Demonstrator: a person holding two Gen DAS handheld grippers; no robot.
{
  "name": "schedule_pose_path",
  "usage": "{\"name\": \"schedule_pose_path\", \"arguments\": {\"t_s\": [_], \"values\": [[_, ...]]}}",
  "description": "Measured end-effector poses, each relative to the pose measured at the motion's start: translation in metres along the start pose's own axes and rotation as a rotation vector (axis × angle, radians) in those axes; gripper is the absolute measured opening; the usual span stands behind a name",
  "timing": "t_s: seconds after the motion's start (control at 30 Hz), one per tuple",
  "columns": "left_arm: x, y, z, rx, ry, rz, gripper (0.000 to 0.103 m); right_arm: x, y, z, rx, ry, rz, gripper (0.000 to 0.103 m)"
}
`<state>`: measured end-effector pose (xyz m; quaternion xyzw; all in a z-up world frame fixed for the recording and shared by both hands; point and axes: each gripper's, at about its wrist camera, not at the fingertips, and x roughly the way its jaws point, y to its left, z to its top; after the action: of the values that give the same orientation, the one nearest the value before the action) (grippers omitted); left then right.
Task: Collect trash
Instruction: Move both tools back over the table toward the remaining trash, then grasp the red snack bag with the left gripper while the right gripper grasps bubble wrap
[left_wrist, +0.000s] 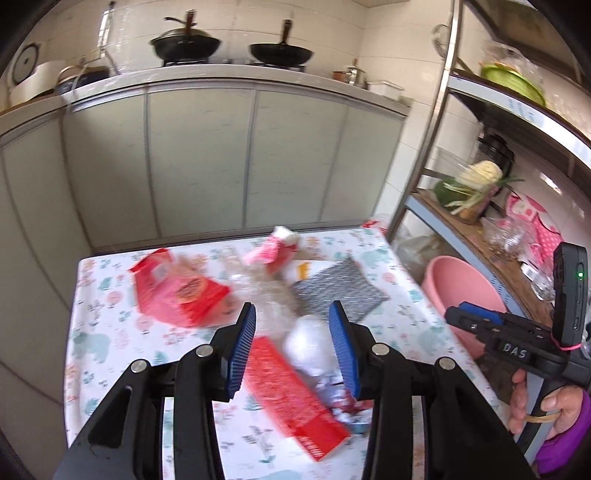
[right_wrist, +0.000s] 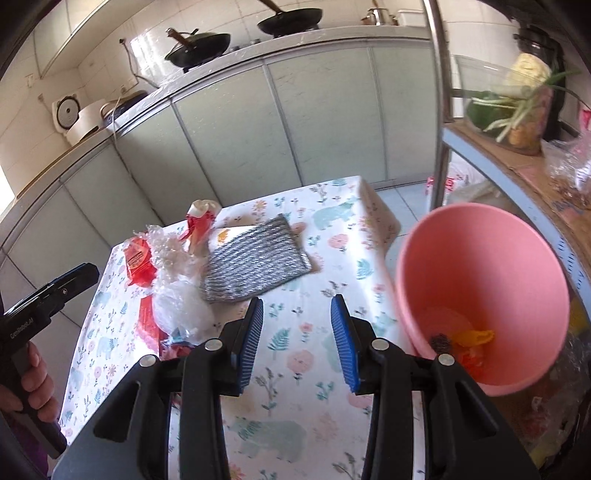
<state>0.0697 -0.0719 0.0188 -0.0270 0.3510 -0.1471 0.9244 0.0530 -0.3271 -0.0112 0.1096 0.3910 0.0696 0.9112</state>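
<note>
trash litters a floral-clothed table — kitchen cabinets behind.

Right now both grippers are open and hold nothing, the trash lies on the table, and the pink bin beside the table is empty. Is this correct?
One part is wrong: the pink bin is not empty. The right wrist view shows orange and dark scraps on its bottom. The rest holds: the left gripper and right gripper are open with nothing between the pads, and the trash lies on the table.

Bare tablecloth before the right tongs; trash heap left, pink bin right.
</note>
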Motion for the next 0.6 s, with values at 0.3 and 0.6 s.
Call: {"name": "schedule_pose_path", "arguments": {"t_s": [0.3, 0.6], "values": [[0.030, 0.071, 0.005, -0.130, 0.039, 0.084, 0.040, 0.036, 0.029, 0.020, -0.052, 0.049, 0.077, 0.039], [0.086, 0.099, 0.008, -0.200, 0.111, 0.085, 0.040, 0.059, 0.078, 0.043, -0.127, 0.086, 0.221, 0.039]]}}
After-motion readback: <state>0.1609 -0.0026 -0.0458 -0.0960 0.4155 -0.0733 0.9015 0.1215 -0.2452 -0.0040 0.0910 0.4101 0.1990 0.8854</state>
